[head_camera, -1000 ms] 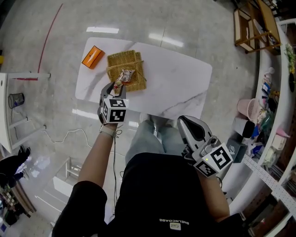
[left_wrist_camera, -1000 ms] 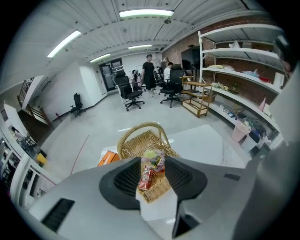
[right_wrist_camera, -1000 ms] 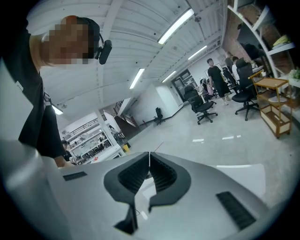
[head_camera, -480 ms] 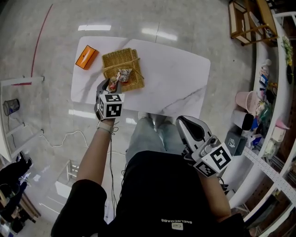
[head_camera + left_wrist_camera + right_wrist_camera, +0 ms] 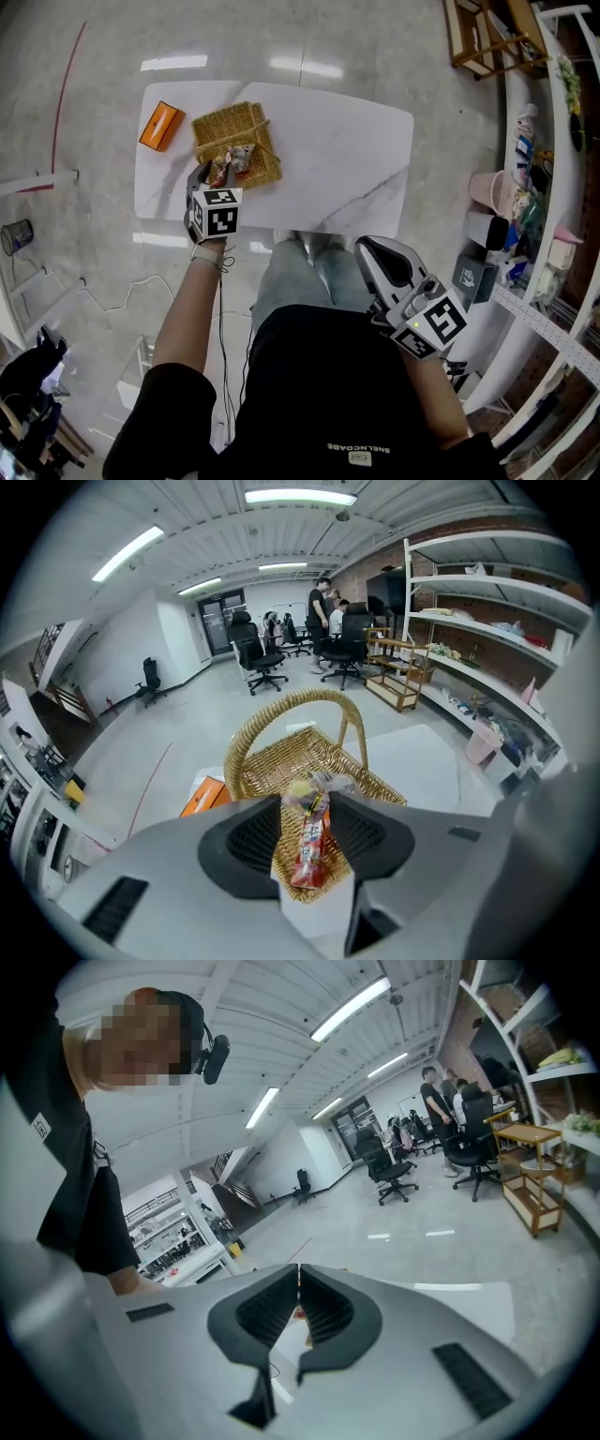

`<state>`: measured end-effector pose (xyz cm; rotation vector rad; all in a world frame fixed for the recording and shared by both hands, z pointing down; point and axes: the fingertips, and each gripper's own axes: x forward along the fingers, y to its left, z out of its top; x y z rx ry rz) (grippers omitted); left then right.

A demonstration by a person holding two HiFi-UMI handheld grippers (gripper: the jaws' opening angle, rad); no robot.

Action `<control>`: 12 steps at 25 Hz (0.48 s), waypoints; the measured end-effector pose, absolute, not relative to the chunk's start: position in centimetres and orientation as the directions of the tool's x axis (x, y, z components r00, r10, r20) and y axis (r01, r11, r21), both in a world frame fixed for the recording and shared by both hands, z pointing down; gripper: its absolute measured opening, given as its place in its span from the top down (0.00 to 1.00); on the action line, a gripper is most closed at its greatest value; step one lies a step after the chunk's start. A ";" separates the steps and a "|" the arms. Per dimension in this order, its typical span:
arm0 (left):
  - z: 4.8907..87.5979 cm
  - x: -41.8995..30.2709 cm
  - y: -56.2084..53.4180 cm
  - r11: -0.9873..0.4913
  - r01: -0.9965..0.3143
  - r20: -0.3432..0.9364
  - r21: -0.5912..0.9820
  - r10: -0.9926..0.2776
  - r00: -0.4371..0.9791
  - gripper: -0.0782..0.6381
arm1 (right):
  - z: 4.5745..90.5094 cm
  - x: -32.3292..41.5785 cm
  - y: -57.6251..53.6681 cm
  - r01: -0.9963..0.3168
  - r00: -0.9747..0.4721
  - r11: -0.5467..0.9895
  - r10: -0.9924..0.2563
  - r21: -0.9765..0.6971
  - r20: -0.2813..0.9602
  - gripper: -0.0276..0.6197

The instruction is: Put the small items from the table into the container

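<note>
Over the near rim of the wicker basket (image 5: 217, 127), at the counter's (image 5: 347, 159) left end: left hand-held gripper (image 5: 217, 172) clamped on a snack packet (image 5: 234, 159). The pads grip it around the middle, with the red wrapper hanging down and the crimped top sticking up. In the left gripper view the packet's lower end sits right about at the near rim. I can't tell whether it's inside the rim line or just short.

Risks as I read them:
- Let go here and the packet could land on the rim and tip back toward the counter's near edge. The cause would be too little margin past the rim.
- The basket's handle (image 5: 309, 697) arches upright across the middle. Going deeper risks the jaws or the packet top clipping it.
- The basket looks light, so a knock would likely slide it, maybe into the orange box (image 5: 160, 126) just beside it at the far-left corner.
- The wrapper may cling to a pad on release.

Container: the visible weave inside is bare, but part of the floor is hidden behind the jaws, so no claim there.

Right hand-held gripper (image 5: 371, 246): off the counter by the person's body, jaws together, nothing between them.
</note>
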<state>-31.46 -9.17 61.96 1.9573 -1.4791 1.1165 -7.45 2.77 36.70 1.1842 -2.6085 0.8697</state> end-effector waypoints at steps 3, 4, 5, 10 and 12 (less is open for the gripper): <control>62.0 -31.4 -9.6 -0.341 -0.932 0.807 -0.119 -0.581 0.109 0.67 | 36.6 -7.5 2.7 -0.735 -0.670 0.515 -0.651 -0.440 0.357 0.94; 62.0 -31.3 -9.7 -0.346 -0.931 0.806 -0.119 -0.582 0.113 0.67 | 36.5 -7.5 2.7 -0.736 -0.669 0.515 -0.653 -0.439 0.356 0.94; 61.9 -31.2 -9.8 -0.349 -0.929 0.804 -0.119 -0.583 0.116 0.67 | 36.5 -7.5 2.8 -0.737 -0.667 0.514 -0.654 -0.438 0.356 0.94; 61.7 -30.7 -10.0 -0.365 -0.923 0.797 -0.125 -0.591 0.126 0.67 | 36.5 -7.2 3.0 -0.743 -0.662 0.511 -0.659 -0.433 0.358 0.94; 61.8 -30.7 -10.1 -0.366 -0.922 0.797 -0.124 -0.590 0.127 0.67 | 36.5 -7.2 3.1 -0.745 -0.660 0.509 -0.660 -0.431 0.360 0.94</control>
